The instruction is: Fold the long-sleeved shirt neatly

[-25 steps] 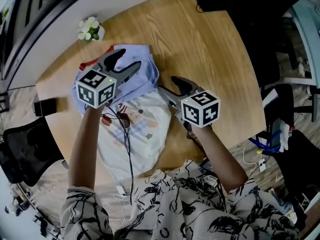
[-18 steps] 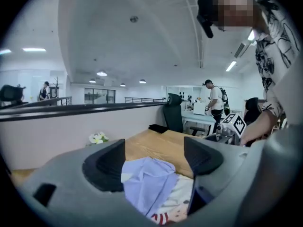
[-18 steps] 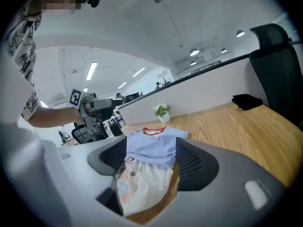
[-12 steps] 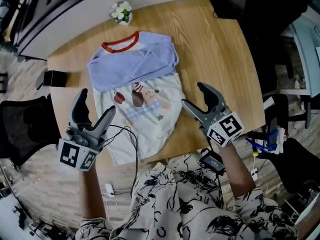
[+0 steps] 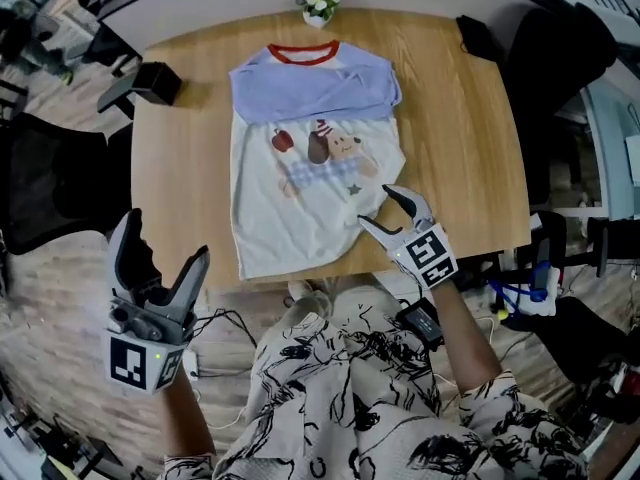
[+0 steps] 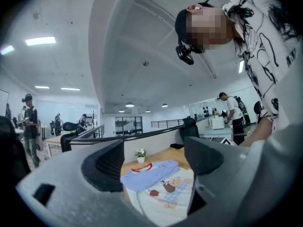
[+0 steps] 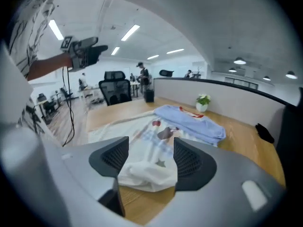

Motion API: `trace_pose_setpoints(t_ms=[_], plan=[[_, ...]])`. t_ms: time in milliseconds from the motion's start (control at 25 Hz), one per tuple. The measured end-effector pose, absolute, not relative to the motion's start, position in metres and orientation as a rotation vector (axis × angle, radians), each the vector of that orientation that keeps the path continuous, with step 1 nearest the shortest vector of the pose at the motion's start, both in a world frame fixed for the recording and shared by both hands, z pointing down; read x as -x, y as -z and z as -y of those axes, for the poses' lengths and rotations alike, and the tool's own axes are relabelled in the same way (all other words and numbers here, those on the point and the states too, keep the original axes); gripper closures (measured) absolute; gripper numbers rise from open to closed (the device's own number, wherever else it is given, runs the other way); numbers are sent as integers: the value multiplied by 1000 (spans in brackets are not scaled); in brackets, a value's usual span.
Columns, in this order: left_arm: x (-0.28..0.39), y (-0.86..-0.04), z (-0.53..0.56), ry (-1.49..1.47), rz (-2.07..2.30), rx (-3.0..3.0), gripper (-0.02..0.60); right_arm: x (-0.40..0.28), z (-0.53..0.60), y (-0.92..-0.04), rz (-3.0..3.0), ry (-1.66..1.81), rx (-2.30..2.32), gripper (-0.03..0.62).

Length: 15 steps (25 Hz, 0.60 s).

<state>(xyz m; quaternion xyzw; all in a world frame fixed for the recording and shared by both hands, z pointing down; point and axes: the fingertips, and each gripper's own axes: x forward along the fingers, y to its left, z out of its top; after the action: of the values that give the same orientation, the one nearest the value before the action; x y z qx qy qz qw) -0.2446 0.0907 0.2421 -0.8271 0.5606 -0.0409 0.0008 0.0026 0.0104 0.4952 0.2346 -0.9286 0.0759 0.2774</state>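
The shirt (image 5: 300, 168) now lies flat mid-counter (image 5: 460, 148), sleeves folded across its chest. The left claw (image 5: 162, 240) has withdrawn off the near-left edge, opened wider and empty. The right claw (image 5: 382, 208), spread but closing slightly, straddles the bunched hem corner.

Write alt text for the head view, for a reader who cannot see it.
A long-sleeved shirt lies on a wooden table, blue sleeves folded across its chest. The right gripper, jaws just closing, straddles its bunched hem; the left gripper, jaws just opened and empty, hangs left of the table.
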Motion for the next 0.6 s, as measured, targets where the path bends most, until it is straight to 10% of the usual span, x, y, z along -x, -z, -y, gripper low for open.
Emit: trace_pose_setpoints(t_ms=[600], plan=[[229,-502,-202,675,-2026,2955,198,31,-53,-597,2031,50,-165,569]])
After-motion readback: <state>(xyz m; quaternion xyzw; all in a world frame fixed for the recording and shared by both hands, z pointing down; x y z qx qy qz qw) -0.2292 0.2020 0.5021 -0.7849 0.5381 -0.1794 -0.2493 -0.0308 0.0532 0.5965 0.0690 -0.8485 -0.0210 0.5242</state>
